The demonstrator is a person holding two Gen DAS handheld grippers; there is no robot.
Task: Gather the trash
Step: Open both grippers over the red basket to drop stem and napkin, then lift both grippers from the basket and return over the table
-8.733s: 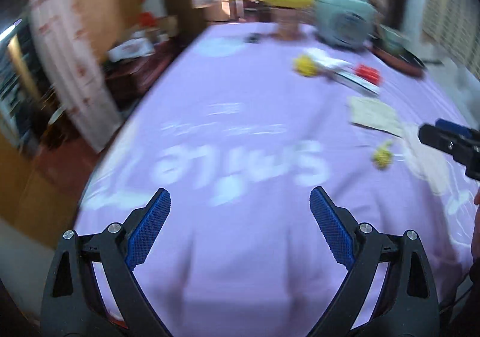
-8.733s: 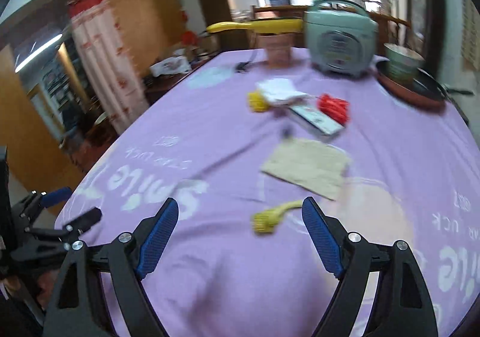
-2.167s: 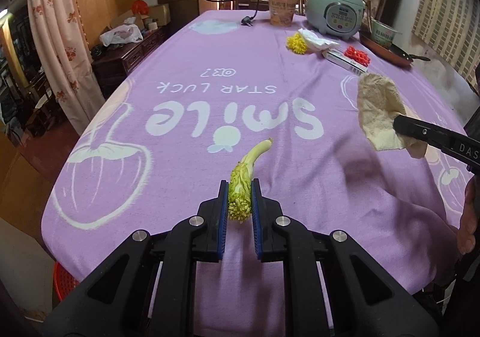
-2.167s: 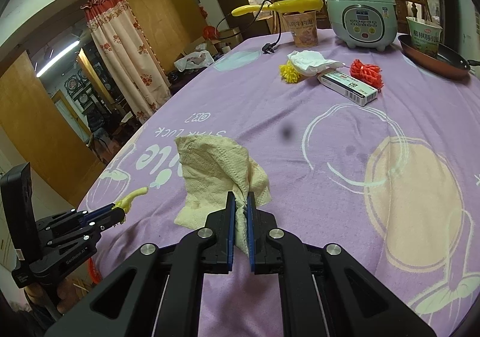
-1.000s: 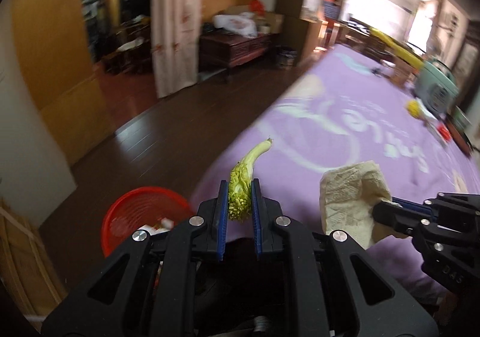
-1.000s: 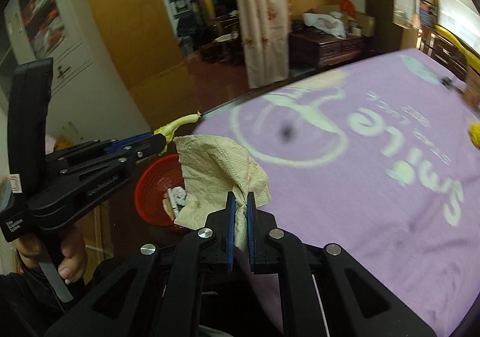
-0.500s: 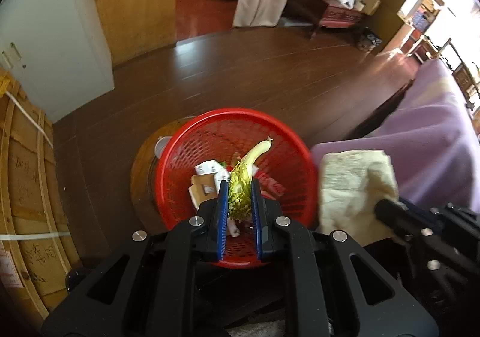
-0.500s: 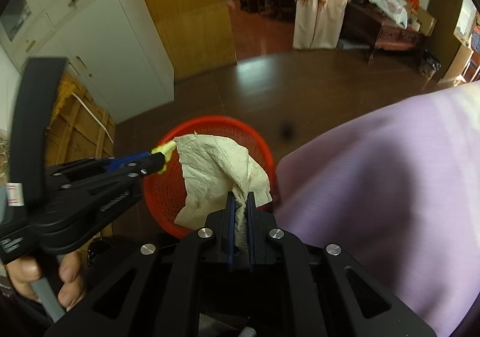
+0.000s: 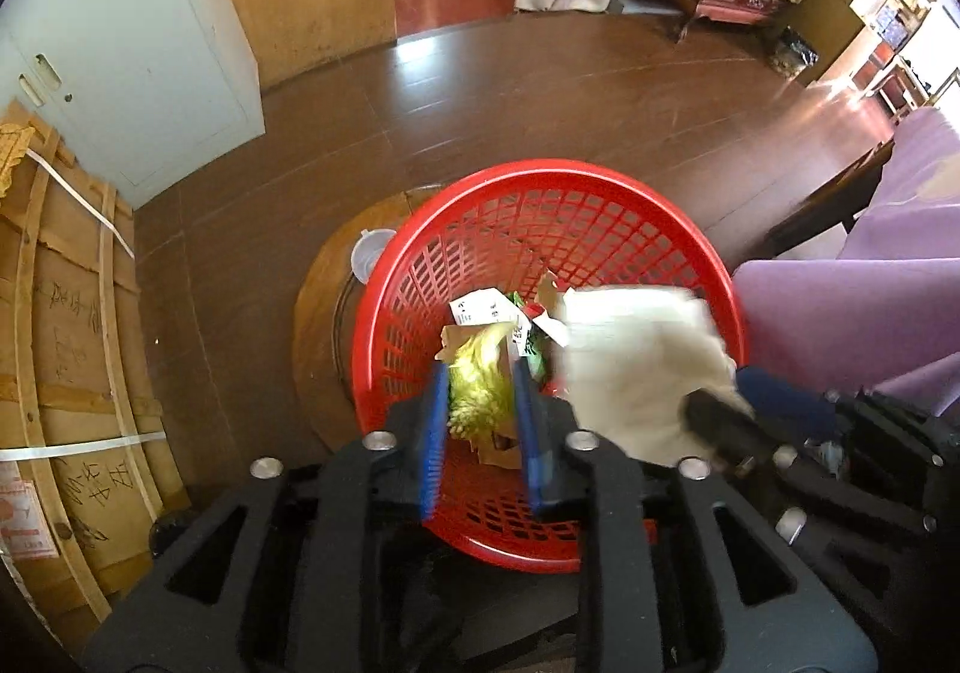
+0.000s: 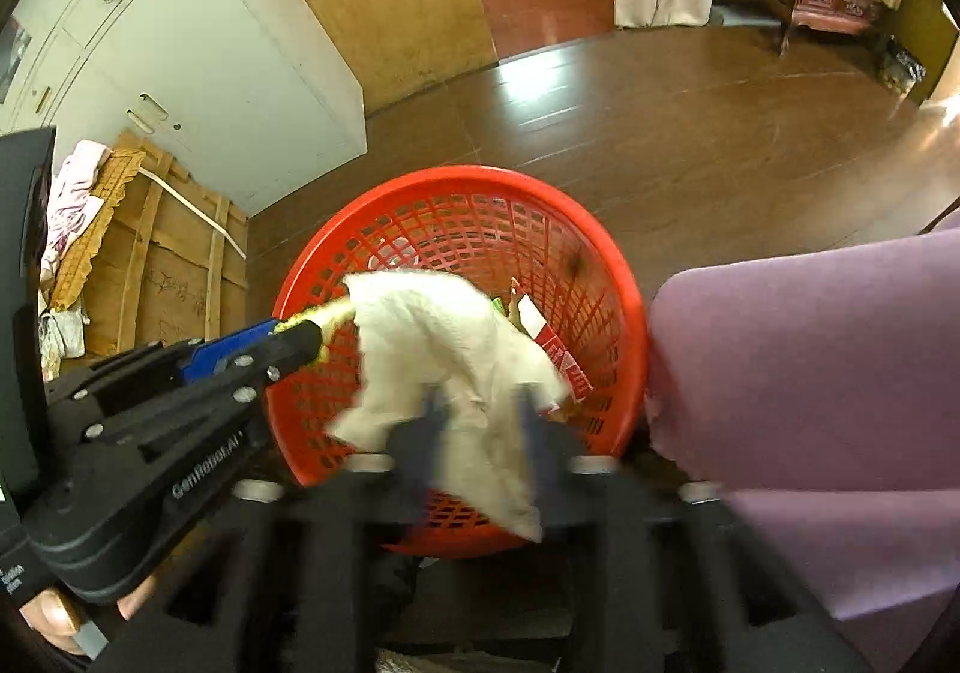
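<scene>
A red mesh basket stands on the floor right under both grippers, with several paper scraps in its bottom. My left gripper points down into it and its jaws are opening. A yellow-green vegetable stalk sits blurred between the blue pads, which no longer squeeze it. My right gripper is opening too. The cream paper towel hangs loosely between its blurred fingers, over the basket. In the right wrist view the left gripper reaches in from the left.
The purple tablecloth hangs close on the right of the basket. A round wooden board lies under the basket. A strapped wooden crate and a white cabinet stand to the left. Brown floor stretches beyond.
Both grippers dropped closer over the basket. Their jaws, shut before, have parted. The stalk and the paper towel are blurred and coming loose.
</scene>
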